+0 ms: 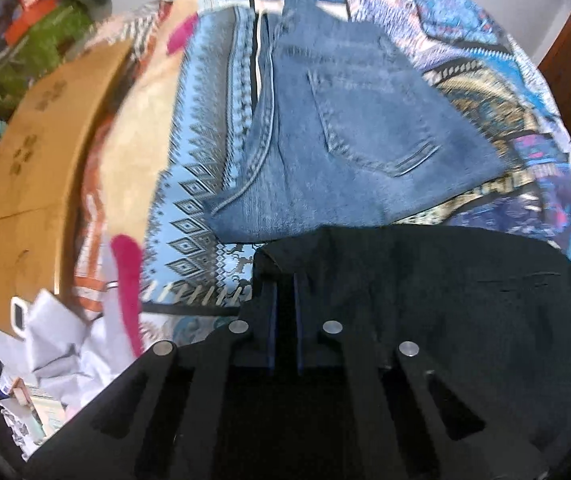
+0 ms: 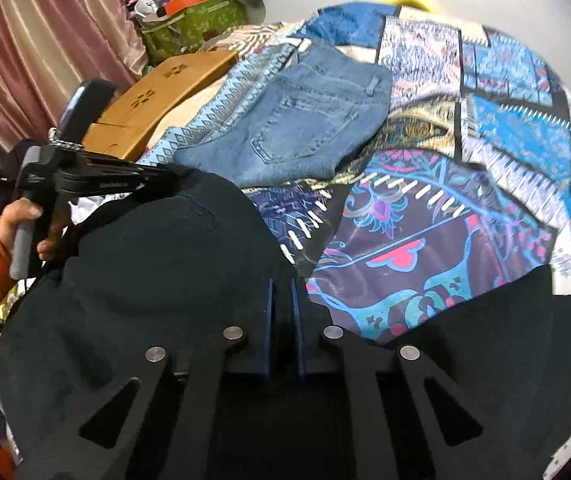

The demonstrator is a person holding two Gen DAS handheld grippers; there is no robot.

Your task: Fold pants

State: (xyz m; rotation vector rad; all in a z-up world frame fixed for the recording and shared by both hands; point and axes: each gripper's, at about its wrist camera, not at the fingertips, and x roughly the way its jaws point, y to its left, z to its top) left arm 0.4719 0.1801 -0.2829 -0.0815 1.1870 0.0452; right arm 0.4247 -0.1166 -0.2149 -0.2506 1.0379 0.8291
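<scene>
Patchwork bedspread [image 2: 485,128] fills most of both views; serves as the folding surface.

Black pants [image 2: 157,280] occupy the lower half of both frames, draped over the near edge of the bedspread. Both tools grip the same garment, one at each side, so the cloth hangs between them as a span. Judgement: held this way to lift and lay it flat or carry one edge over for a fold.

Folded blue jeans [image 2: 305,120], centre to upper centre, lie flat beyond the black pants; look finished and set aside.

Wooden lap table [image 1: 33,168], left of frame, beside the jeans, clear of the work.

Left gripper [image 1: 284,300], bottom centre of its view: jaws pressed together, pinching a black pants edge.

Right gripper [image 2: 282,304], bottom centre: jaws likewise nearly closed on black cloth. Fold not yet made.
</scene>
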